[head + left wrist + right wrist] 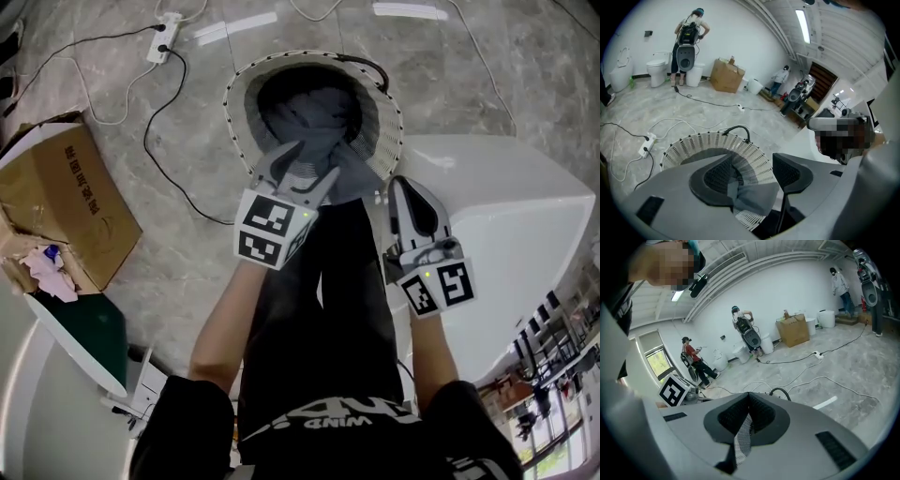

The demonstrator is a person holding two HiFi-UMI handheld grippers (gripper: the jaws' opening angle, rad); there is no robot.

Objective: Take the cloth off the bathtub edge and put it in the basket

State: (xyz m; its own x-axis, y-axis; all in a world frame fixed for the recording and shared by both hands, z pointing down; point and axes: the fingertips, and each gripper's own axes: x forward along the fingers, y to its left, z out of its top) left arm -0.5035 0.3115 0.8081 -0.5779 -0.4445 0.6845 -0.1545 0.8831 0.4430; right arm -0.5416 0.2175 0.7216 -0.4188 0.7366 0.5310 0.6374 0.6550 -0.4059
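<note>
A white slotted basket (239, 94) stands on the marble floor beside the white bathtub (506, 216). The grey cloth (314, 117) lies mostly inside the basket, with one end trailing over the near rim. My left gripper (316, 157) hovers over that rim with its jaws apart. In the left gripper view the cloth (752, 194) hangs between the open jaws and touches only the left pad, above the basket (689, 143). My right gripper (398, 183) sits by the tub's edge, shut. In the right gripper view a woven strip of cloth (743, 439) is pinched between its pads.
An open cardboard box (66, 202) sits on the left. A power strip (166, 36) and cables run across the floor behind the basket. My own black trousers (328, 328) fill the space below the grippers. A toilet (658, 68) and other people stand far off.
</note>
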